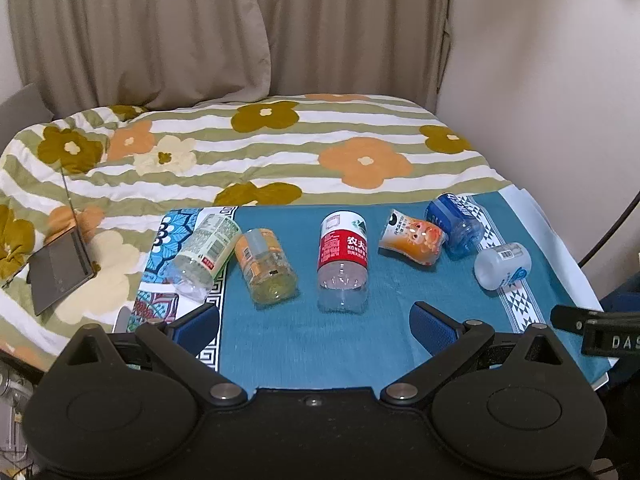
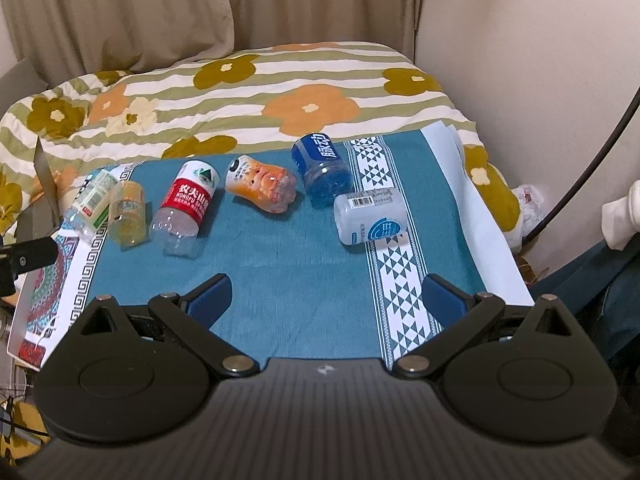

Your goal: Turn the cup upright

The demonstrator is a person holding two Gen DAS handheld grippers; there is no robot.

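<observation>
Several cut-bottle cups lie on their sides in a row on a teal cloth [image 1: 304, 344]. From the left they are a green-label cup [image 1: 204, 252], a yellow cup [image 1: 266, 266], a red-label cup [image 1: 343, 262], an orange cartoon cup [image 1: 412, 237], a blue cup [image 1: 454, 222] and a white cup [image 1: 503, 265]. The right wrist view shows the same row: red-label cup [image 2: 186, 208], orange cup [image 2: 262, 188], blue cup [image 2: 322, 168], white cup [image 2: 372, 214]. My left gripper [image 1: 316, 326] is open, short of the red-label cup. My right gripper [image 2: 326, 296] is open, short of the white cup.
The cloth lies on a bed with a flowered striped quilt [image 1: 280, 152]. A dark tablet [image 1: 60, 270] rests on the quilt at the left. Curtains [image 1: 160, 28] and a wall stand behind. A black cable [image 2: 592, 160] runs down at the right.
</observation>
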